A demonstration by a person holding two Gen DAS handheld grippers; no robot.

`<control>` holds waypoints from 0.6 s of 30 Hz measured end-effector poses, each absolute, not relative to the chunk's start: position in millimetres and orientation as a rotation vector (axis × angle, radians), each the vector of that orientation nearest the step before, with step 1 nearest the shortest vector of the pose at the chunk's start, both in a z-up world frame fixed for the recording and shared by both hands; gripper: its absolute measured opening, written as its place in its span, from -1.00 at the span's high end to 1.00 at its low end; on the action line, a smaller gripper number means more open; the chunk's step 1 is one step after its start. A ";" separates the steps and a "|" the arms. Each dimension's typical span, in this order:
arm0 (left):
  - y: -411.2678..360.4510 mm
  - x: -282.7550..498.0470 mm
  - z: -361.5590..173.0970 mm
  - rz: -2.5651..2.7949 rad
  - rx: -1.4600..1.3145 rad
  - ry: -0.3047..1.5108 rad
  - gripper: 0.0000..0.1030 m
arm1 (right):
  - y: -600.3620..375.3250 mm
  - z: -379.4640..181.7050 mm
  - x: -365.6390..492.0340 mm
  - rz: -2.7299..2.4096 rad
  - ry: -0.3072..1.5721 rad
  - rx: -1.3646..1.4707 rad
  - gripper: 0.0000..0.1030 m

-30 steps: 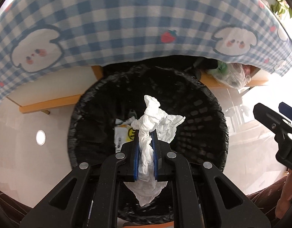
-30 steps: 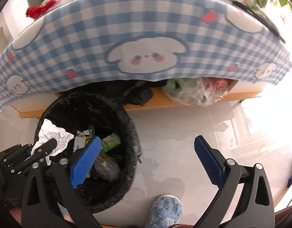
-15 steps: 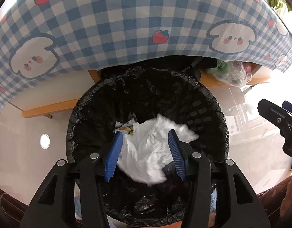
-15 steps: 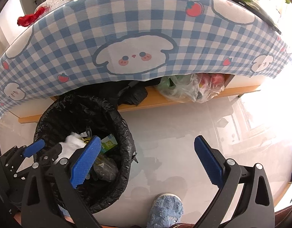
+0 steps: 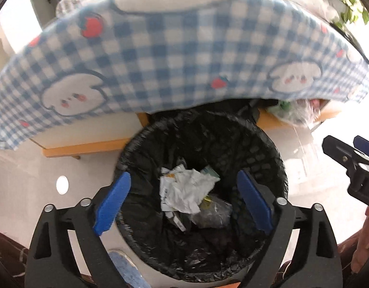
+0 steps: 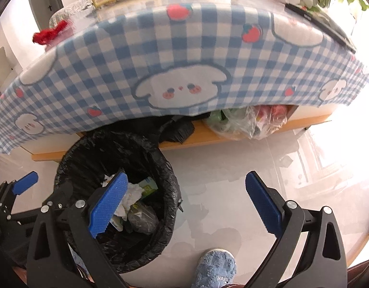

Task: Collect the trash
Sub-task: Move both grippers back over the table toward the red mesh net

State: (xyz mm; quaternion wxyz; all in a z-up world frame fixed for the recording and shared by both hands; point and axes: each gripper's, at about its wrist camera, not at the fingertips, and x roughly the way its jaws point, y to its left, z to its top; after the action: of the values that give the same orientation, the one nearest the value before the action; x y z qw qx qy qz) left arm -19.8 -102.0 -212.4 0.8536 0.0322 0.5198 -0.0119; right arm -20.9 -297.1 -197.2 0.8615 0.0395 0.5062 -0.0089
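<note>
Black crinkled plastic lines the round trash bin [image 5: 201,129], which fills the lower middle of the left wrist view and sits at the lower left of the right wrist view, just in front of the table's hanging edge. Inside it, near the centre of the left wrist frame, lies the crumpled white paper tissue [image 5: 186,192], resting loose on top of a clear plastic wrapper [image 5: 213,213] and other scraps. The left gripper [image 5: 184,201] hangs above the bin's mouth with its blue-padded jaws opening, spread to either side of the tissue and touching nothing (the tissue sits well below them, down in the bin). The right gripper [image 6: 186,206] shows in the lower half of its own frame, jaws spread wide and empty, over pale glossy floor tiles [image 6: 232,168] to the right of the bin. A blue-and-white checked tablecloth with cartoon puppies and strawberries [image 6: 184,55] arches across the upper half of both frames. Under it, right of centre, a clear plastic bag of mixed items [image 6: 246,122] sits on a wooden shelf [image 6: 208,140]. A fuzzy blue slipper [image 6: 215,268] pokes in at the bottom edge of the right wrist view.
</note>
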 end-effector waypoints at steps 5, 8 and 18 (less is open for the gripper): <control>-87.3 -18.0 -184.2 -0.007 0.047 1.054 -0.88 | -289.5 -166.8 -21.3 0.003 1.005 0.078 -0.84; -81.6 -17.1 -165.1 -0.027 0.038 1.035 -0.88 | -285.8 -145.3 -18.6 0.013 0.964 0.065 -0.84; -59.5 -4.4 -106.6 -0.020 0.024 0.973 -0.88 | -274.4 -93.4 8.5 0.065 0.887 0.058 -0.84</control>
State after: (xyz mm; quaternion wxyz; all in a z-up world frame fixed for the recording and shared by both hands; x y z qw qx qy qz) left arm -4.4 -59.5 -106.6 0.8839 0.0113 0.4674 -0.0095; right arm 8.5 -274.4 -93.4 0.9023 0.0280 0.4291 0.0315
